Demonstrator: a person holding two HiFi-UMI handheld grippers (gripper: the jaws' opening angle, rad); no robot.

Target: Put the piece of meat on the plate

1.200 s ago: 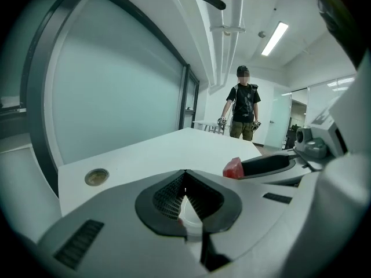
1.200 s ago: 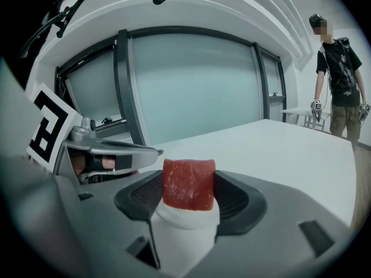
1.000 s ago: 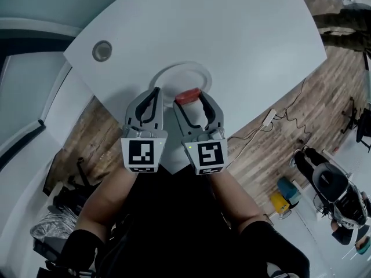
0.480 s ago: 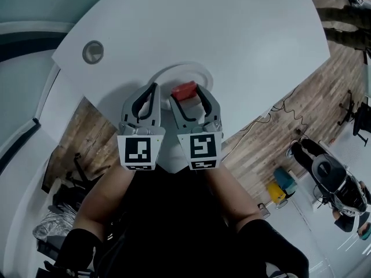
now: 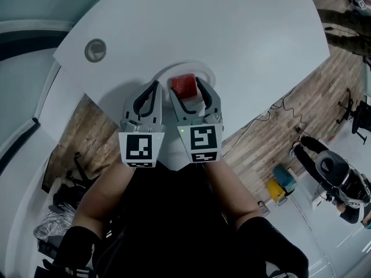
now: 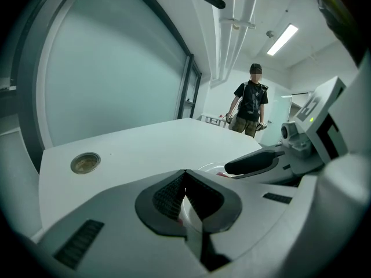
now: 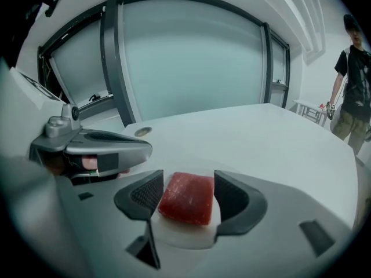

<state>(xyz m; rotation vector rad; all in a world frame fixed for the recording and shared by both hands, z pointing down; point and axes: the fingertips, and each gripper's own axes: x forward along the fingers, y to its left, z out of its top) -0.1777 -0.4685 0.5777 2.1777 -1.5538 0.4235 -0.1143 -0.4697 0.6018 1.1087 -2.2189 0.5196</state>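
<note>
Two grippers are held side by side over the near edge of a white table (image 5: 243,33), and the only print on them is a black-and-white square pattern on each marker cube, with no words or brand to read.

At far left on the table a round metal grommet (image 5: 95,50) sits flush in the top. To its right, the left gripper (image 5: 153,89) reaches just beside the near left rim of the plate (image 5: 197,69). In the left gripper view its jaws are pressed together with nothing between them (image 6: 186,181), and a sliver of the plate (image 6: 211,168) shows just beyond them.

The plate is a white round one near the table's near edge. The piece of meat (image 5: 183,84), a red block, is directly over it. The right gripper (image 5: 186,91) pinches the meat from both sides: in the right gripper view its dark pads sit against the block's left and right faces (image 7: 186,197), with the plate's white surface (image 7: 179,233) right below. Whether the meat touches the plate cannot be told.

Far right, beyond the table, a person in dark clothes (image 7: 353,97) stands. A wooden floor (image 5: 272,138) with a pale cable lies to the right of the table.
</note>
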